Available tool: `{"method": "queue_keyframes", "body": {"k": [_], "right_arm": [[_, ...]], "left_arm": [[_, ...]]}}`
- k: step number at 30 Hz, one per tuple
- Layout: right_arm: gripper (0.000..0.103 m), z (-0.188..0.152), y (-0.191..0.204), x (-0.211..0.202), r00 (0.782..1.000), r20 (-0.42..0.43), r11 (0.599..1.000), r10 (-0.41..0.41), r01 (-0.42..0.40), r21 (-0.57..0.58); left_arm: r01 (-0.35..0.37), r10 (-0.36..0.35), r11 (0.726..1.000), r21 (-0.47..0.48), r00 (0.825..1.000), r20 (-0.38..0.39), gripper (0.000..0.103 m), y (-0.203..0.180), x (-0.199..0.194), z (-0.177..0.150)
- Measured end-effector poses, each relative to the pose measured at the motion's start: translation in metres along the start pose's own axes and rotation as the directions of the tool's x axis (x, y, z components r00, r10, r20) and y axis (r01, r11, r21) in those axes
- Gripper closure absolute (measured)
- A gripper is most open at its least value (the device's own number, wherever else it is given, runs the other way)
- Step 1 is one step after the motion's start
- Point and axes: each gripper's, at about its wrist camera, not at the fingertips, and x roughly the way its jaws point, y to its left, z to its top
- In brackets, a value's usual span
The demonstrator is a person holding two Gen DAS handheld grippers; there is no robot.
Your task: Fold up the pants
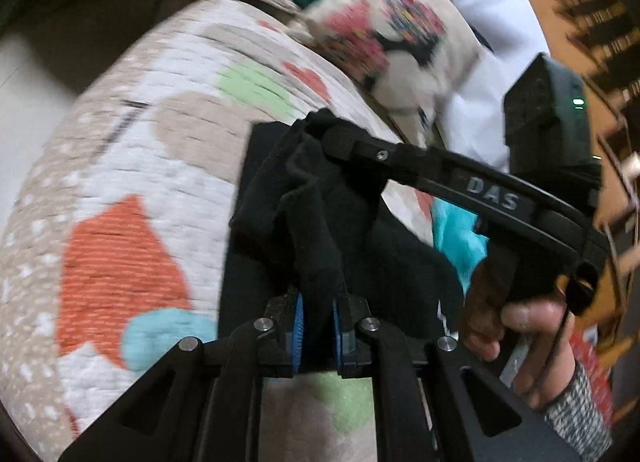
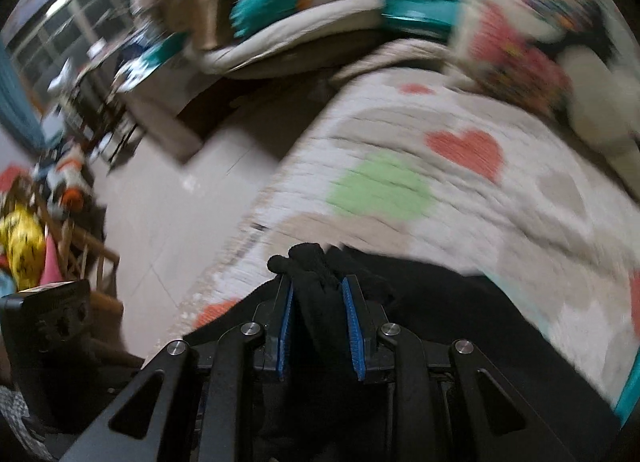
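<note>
The black pants hang bunched over a quilted bed cover with coloured hearts. My left gripper is shut on a fold of the black pants between its blue pads. My right gripper shows in the left wrist view, its fingers clamped on the same bunch of fabric higher up. In the right wrist view my right gripper is shut on a wad of the black pants, which spread to the right over the bed cover. Both views are motion-blurred.
A patterned pillow and white bedding lie at the far end of the bed. Beside the bed is pale floor, with cluttered shelves and a wooden chair at the left. A teal item lies under the pants.
</note>
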Motion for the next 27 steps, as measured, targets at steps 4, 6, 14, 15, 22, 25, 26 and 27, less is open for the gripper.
{"method": "queue_keyframes", "body": {"k": [4,6,14,15,22,25,26,27], "right_arm": [[0.074,-0.030,-0.043,-0.015,1.000,0.021,0.992,-0.010,0.007,0.125],[0.073,-0.046,-0.064,-0.022,0.999,0.030,0.981,-0.036,0.029,0.194],[0.059,-0.072,-0.127,-0.084,0.955,0.114,0.879,-0.273,0.199,0.433],[0.058,-0.070,-0.126,-0.095,0.949,0.147,0.872,-0.280,0.188,0.452],[0.057,-0.026,-0.061,-0.087,0.980,0.162,0.943,-0.118,0.059,0.328],[0.053,-0.009,-0.019,-0.056,0.983,0.083,0.973,-0.166,0.149,0.176],[0.052,-0.007,-0.009,-0.048,0.983,0.065,0.976,-0.173,0.163,0.144],[0.052,-0.008,0.000,-0.038,0.983,0.047,0.978,-0.177,0.170,0.122]], "left_arm": [[0.074,-0.067,0.995,0.066,0.992,-0.104,0.082,-0.021,0.020,-0.011],[0.091,-0.075,0.990,0.110,0.986,-0.147,0.074,-0.032,0.027,-0.018],[0.206,-0.154,0.952,0.225,0.962,-0.225,0.061,-0.058,0.015,-0.027],[0.201,-0.156,0.955,0.218,0.965,-0.210,0.060,-0.055,0.012,-0.023],[-0.017,0.019,0.999,0.030,0.998,-0.054,0.060,0.000,-0.011,0.004],[-0.071,0.072,0.994,-0.078,0.997,0.012,0.060,0.023,-0.029,0.009],[-0.099,0.104,0.988,-0.116,0.994,0.037,0.060,0.031,-0.036,0.011],[-0.126,0.138,0.980,-0.154,0.988,0.066,0.060,0.039,-0.042,0.013]]}}
